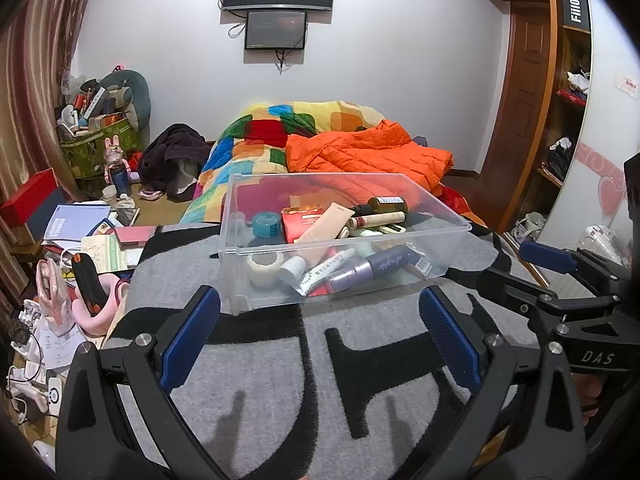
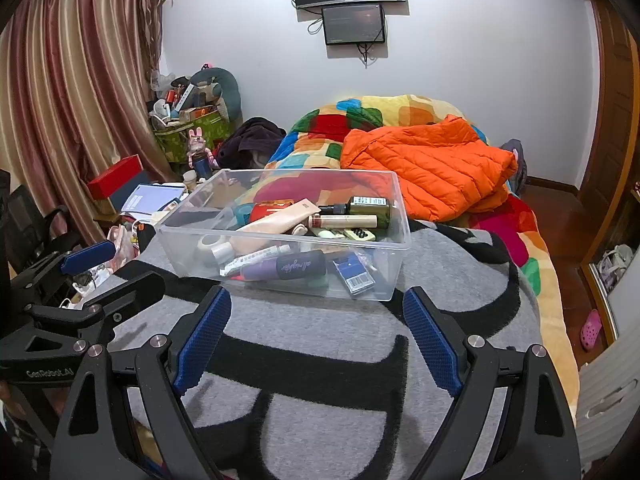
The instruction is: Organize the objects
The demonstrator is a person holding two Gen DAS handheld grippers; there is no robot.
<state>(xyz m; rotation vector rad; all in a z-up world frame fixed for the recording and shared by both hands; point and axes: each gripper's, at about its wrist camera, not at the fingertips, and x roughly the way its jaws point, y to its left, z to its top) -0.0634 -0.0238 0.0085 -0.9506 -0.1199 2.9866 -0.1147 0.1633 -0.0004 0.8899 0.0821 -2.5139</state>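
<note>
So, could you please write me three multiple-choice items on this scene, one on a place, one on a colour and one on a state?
1. Where does the clear plastic bin of toiletries stand?
A. on the grey blanket with black lettering
B. on the floor
C. on a shelf

2. What colour is the puffy jacket behind the bin?
A. blue
B. orange
C. black

3. How do the left gripper and right gripper stand?
A. both shut on bottles
B. one shut on the bin
C. both open and empty

Answers: 1 A, the blanket lies under the bin; 2 B, it is bright orange; 3 C, only blanket shows between the blue pads.
</note>
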